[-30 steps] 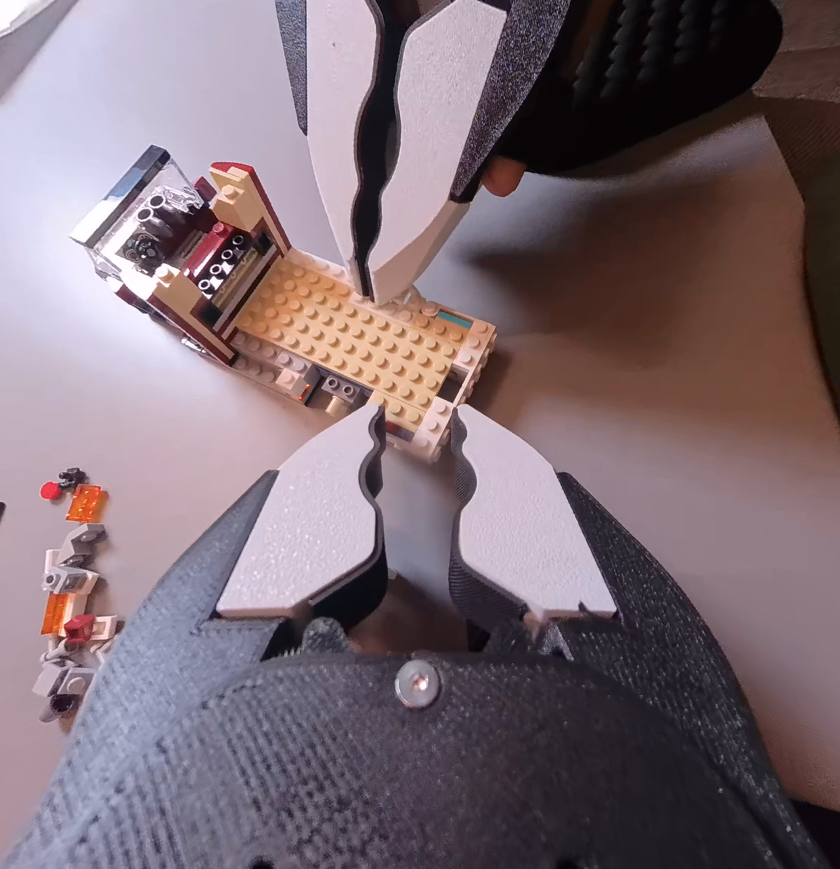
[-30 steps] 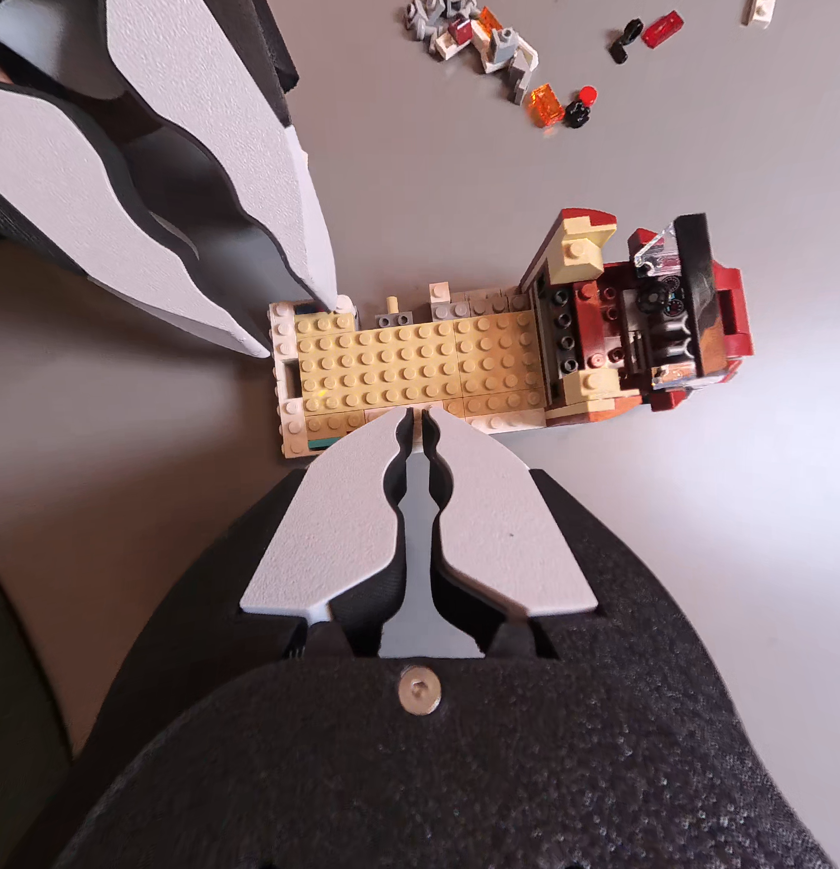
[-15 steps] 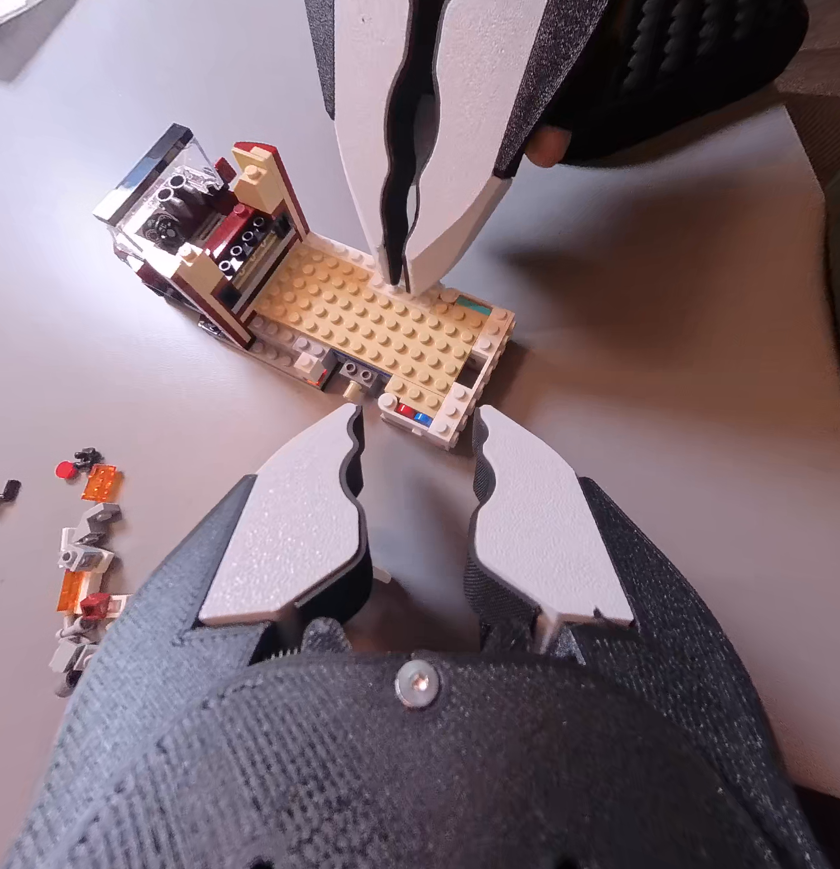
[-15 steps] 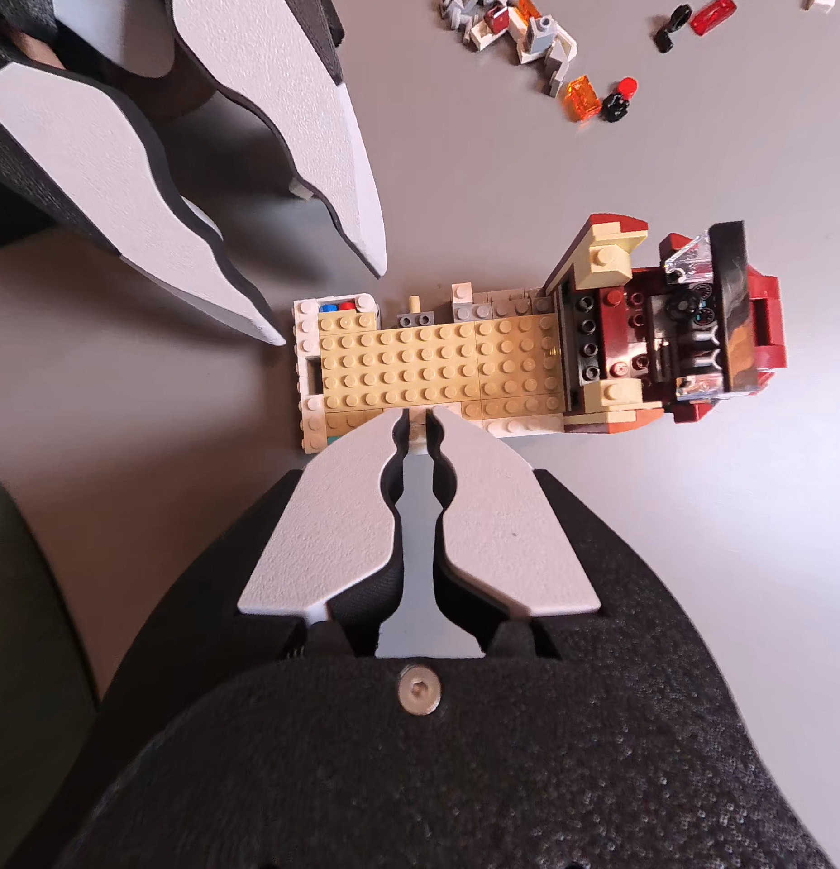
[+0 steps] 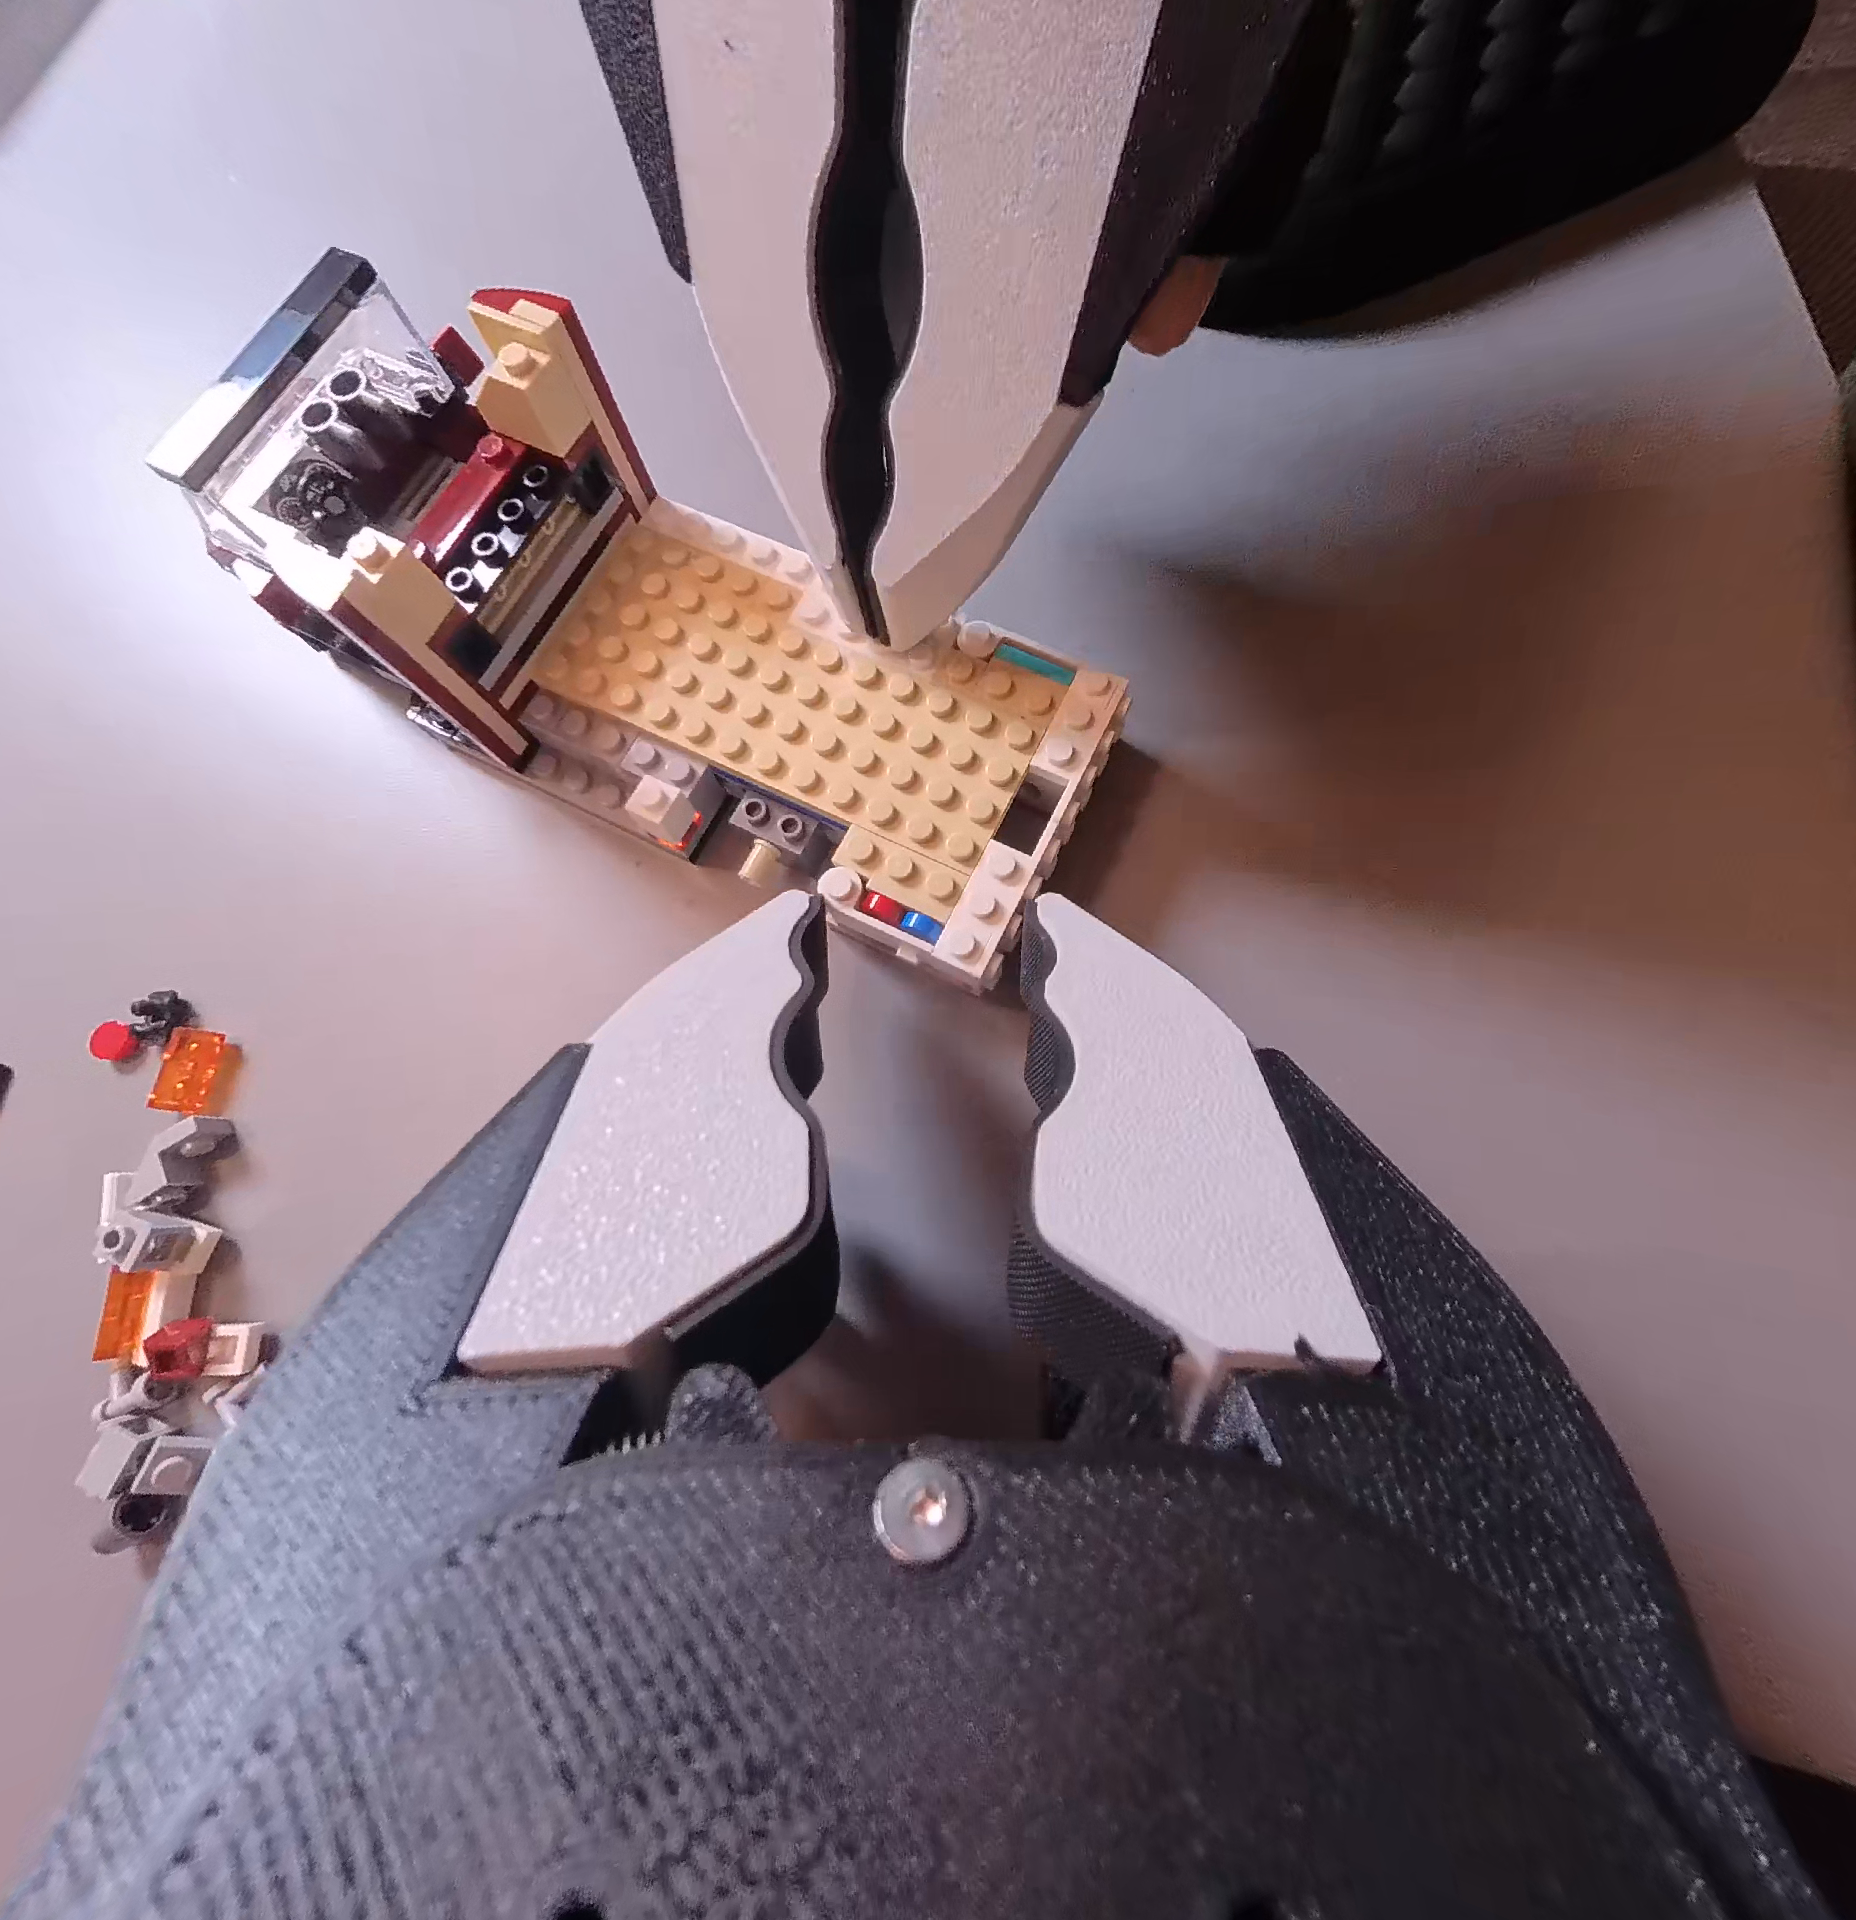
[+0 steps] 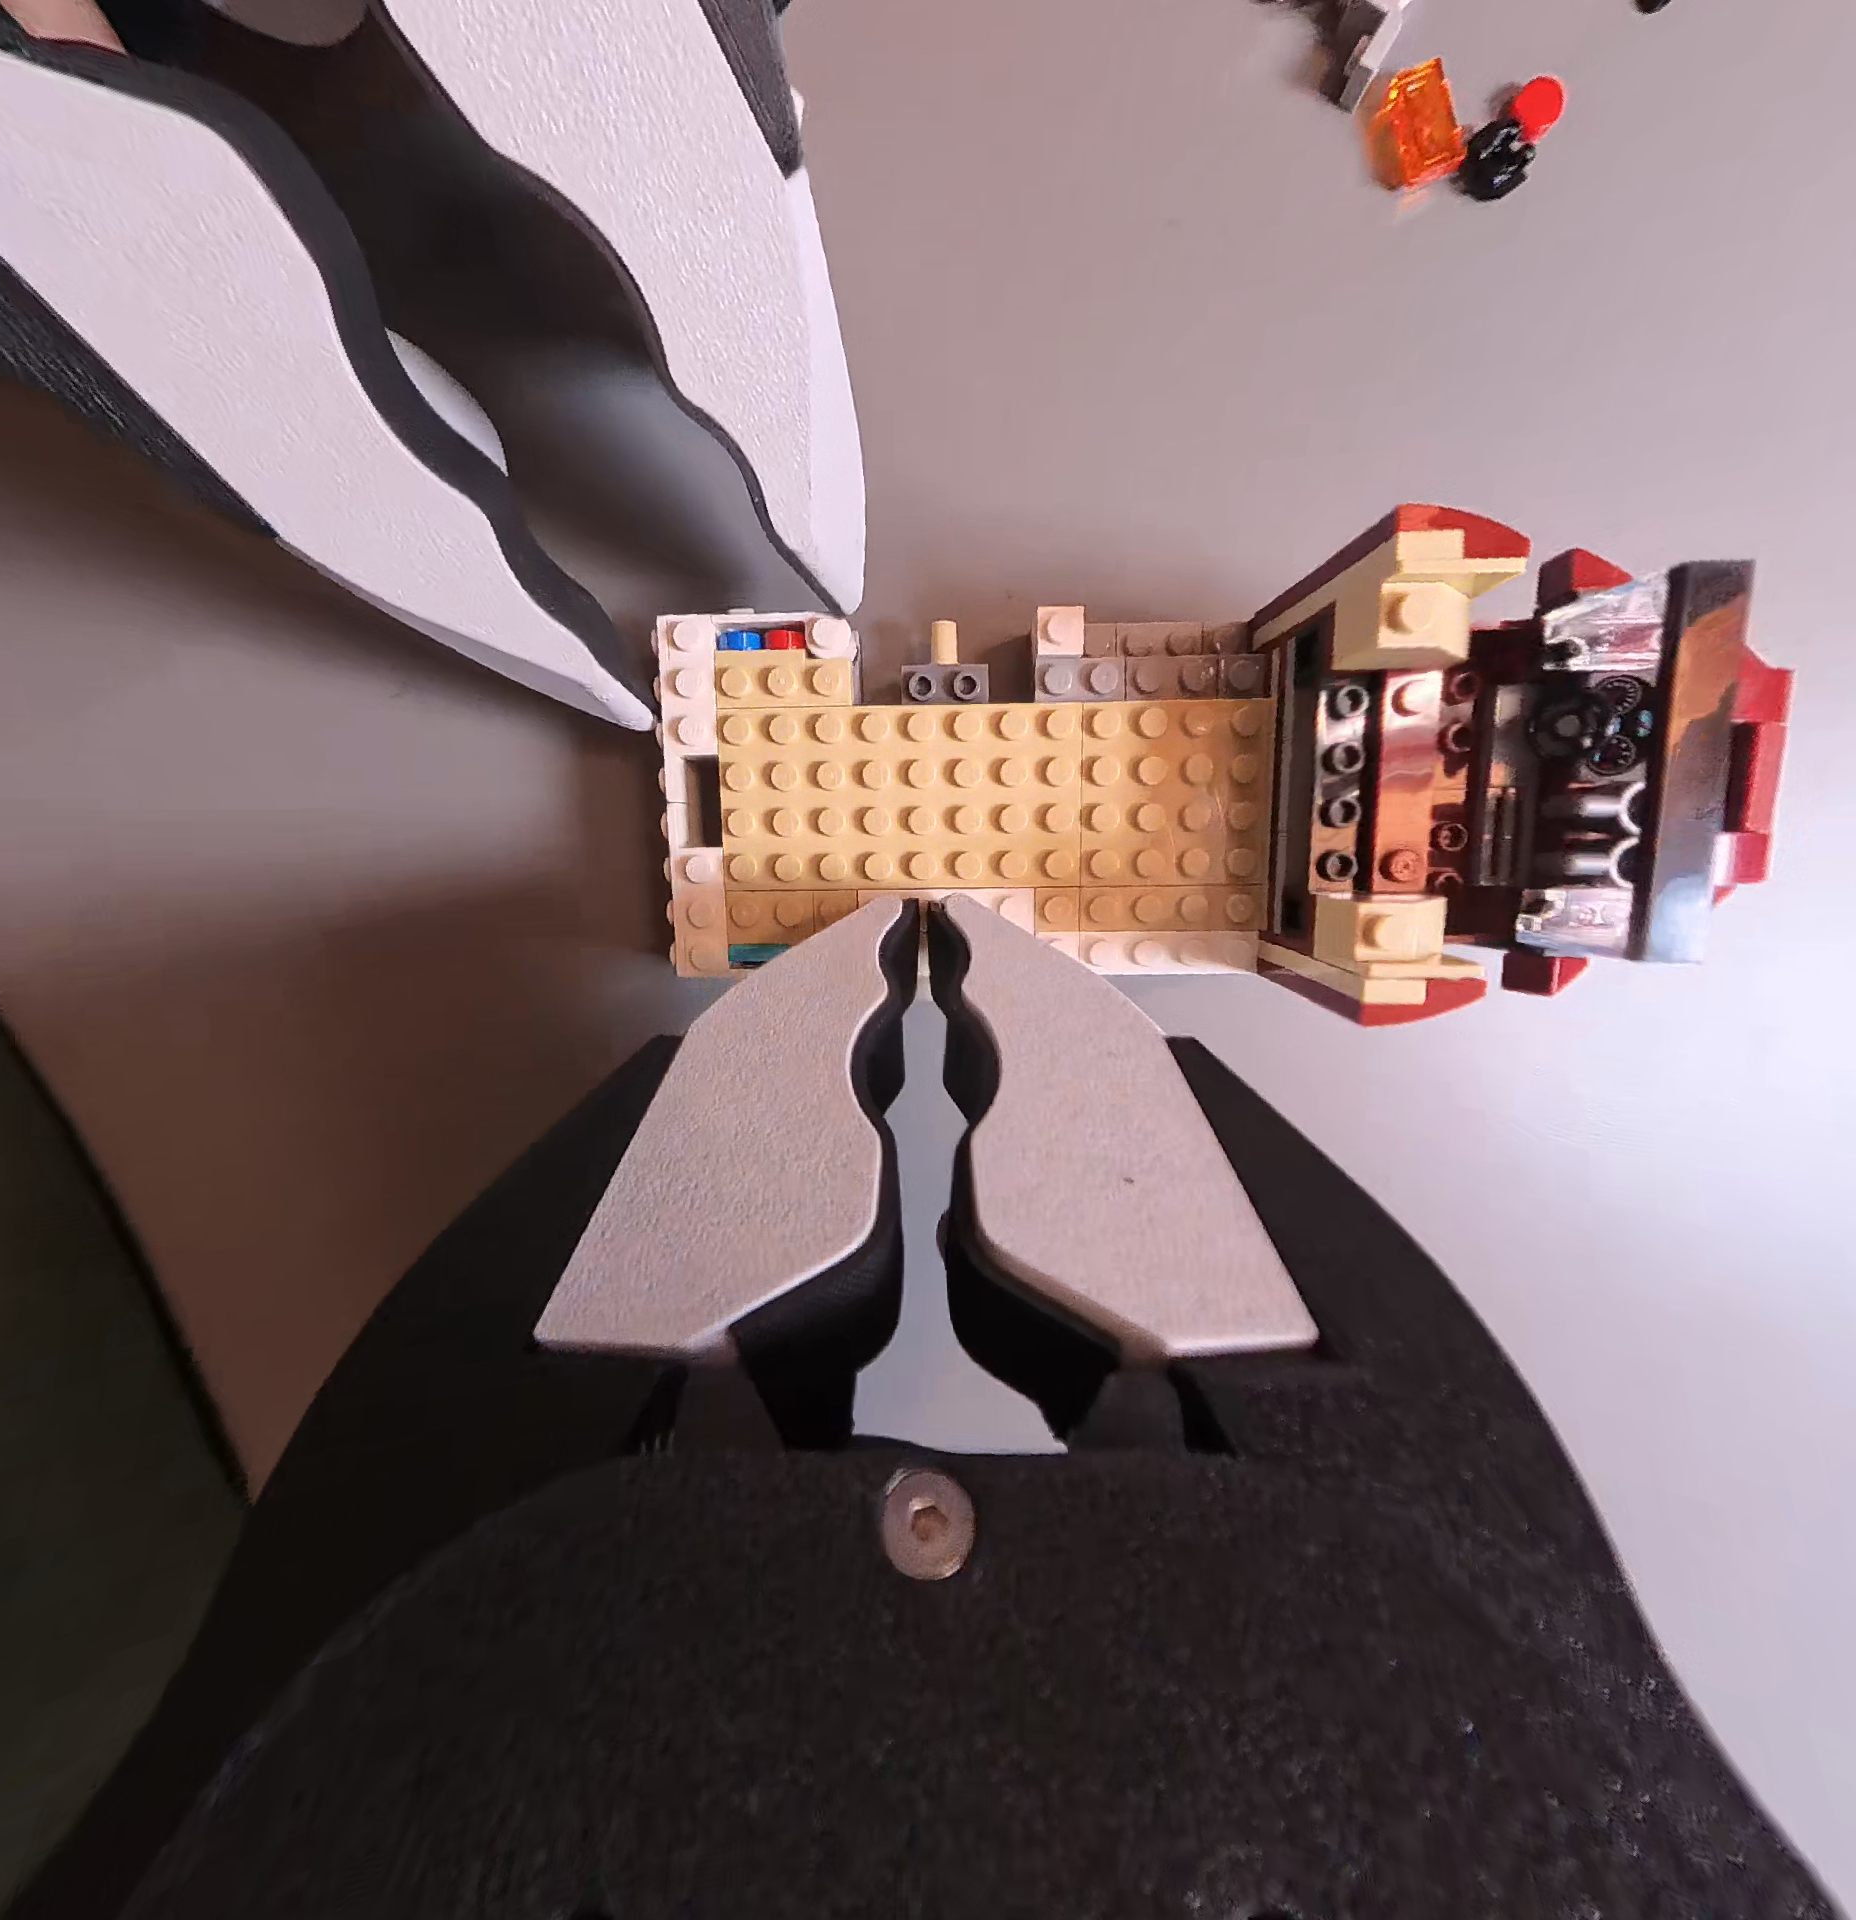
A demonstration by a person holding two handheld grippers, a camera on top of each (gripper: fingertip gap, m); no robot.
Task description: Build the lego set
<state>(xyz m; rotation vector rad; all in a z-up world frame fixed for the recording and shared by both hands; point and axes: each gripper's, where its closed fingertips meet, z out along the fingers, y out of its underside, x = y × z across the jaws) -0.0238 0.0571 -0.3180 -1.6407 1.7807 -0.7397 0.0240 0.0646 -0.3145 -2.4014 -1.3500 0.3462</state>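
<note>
Right wrist view: right gripper (image 6: 924, 912) tips clenched on lego truck (image 6: 991, 795) edge; left gripper (image 5: 924, 914) released at rear corner

- My right gripper (image 6: 924, 912) hides the strip of the lego model (image 6: 991, 795) under its tips, so I cannot tell whether anything sits between them.
- The loose pieces (image 5: 160, 1262) run behind my left gripper (image 5: 922, 940) (its black body) in the left wrist view.
- In the right wrist view, the top edge cuts off the grey piece (image 6: 1355, 52) beside the orange tile (image 6: 1417, 125).
- The cab's dashboard parts (image 6: 1589, 732) are too small to make out.
</note>
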